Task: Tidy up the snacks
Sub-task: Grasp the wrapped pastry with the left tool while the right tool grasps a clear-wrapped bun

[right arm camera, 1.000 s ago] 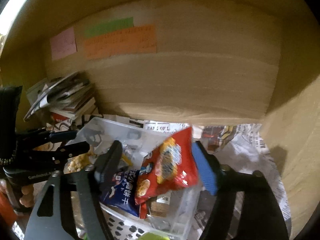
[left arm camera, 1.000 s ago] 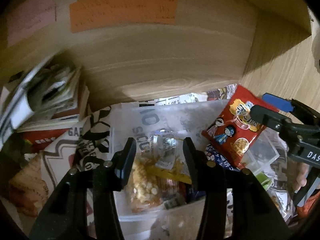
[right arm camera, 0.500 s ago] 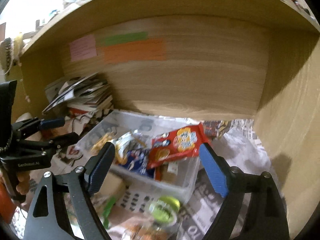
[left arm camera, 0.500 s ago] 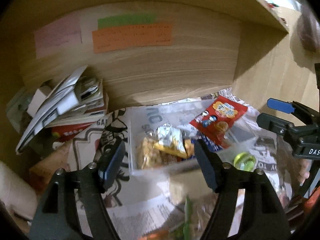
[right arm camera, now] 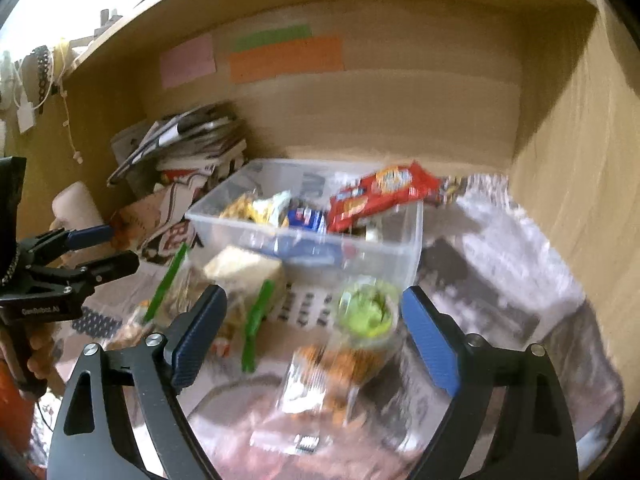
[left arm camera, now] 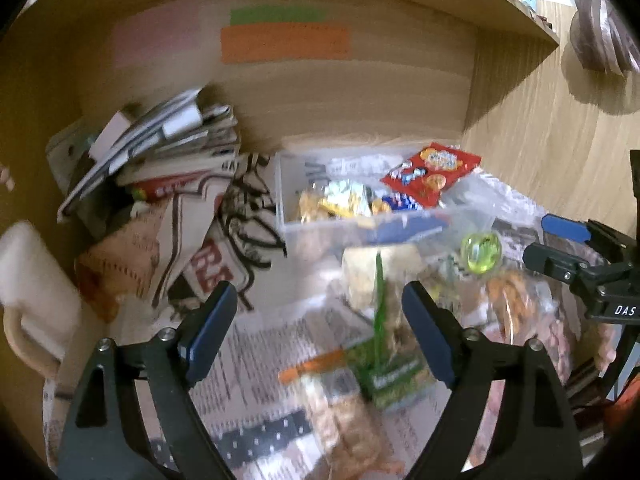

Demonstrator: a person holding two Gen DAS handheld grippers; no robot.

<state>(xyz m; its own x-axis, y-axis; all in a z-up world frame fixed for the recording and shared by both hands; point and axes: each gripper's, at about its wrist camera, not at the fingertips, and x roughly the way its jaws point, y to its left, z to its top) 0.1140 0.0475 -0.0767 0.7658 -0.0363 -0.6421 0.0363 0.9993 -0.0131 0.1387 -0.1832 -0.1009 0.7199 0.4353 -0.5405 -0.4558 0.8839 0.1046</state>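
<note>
Blue-padded, your left tool (left arm camera: 318, 326) has just been opening and grips nothing; your right tool (right arm camera: 314, 330) has spread its jaws too, also with nothing between them. Loose snack bags (left arm camera: 394, 368) and a green-lidded cup (right arm camera: 366, 314) lie blurred on the newspaper-covered shelf floor (left arm camera: 272, 344) just ahead of both. Beyond sits the clear plastic bin (right arm camera: 414, 236), holding a yellow bag (left arm camera: 332, 202) and a red packet (right arm camera: 380, 194) (propped on its rim), near stacked magazines (left arm camera: 168, 136).
</note>
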